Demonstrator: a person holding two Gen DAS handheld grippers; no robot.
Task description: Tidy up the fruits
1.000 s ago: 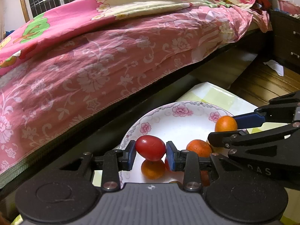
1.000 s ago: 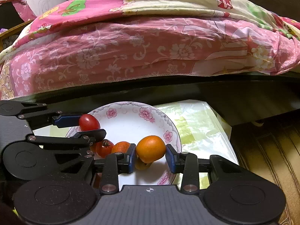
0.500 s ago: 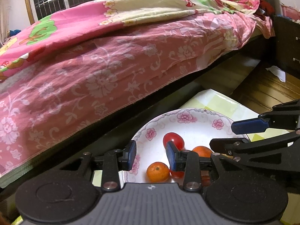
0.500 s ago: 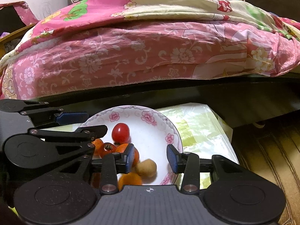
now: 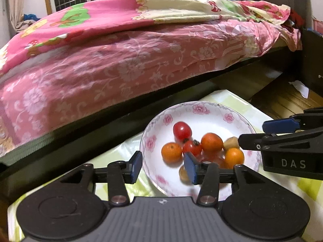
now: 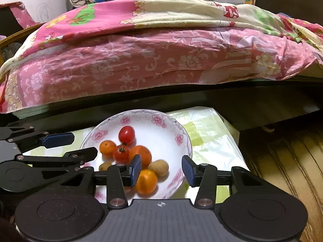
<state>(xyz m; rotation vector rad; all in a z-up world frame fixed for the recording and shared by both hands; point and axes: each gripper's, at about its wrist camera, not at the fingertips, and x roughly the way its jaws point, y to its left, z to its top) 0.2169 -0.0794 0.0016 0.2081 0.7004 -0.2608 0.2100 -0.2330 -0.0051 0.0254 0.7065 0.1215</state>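
A white bowl with pink flowers point(image 5: 210, 109) point(image 6: 141, 115) sits on a small table with a green-checked cloth. In it lie a red tomato point(image 5: 182, 130) point(image 6: 126, 134), a smaller stemmed tomato point(image 5: 191, 147) point(image 6: 121, 153), several oranges point(image 5: 171, 152) point(image 6: 146, 181) and brownish round fruits point(image 6: 159, 167). My left gripper point(image 5: 163, 166) is open and empty, above the bowl's near left rim. My right gripper point(image 6: 161, 169) is open and empty, above the bowl's near right side. Each gripper shows at the other view's edge.
A bed with a pink floral quilt point(image 5: 121, 60) point(image 6: 161, 56) on a dark frame stands just behind the table. Wooden floor point(image 6: 282, 161) lies to the right. A dark cabinet point(image 5: 313, 60) and a white scrap point(image 5: 300, 87) are at the far right.
Both grippers opened and let go: the red tomato and the orange dropped into the bowl. Both grippers have pulled back and up from the bowl.
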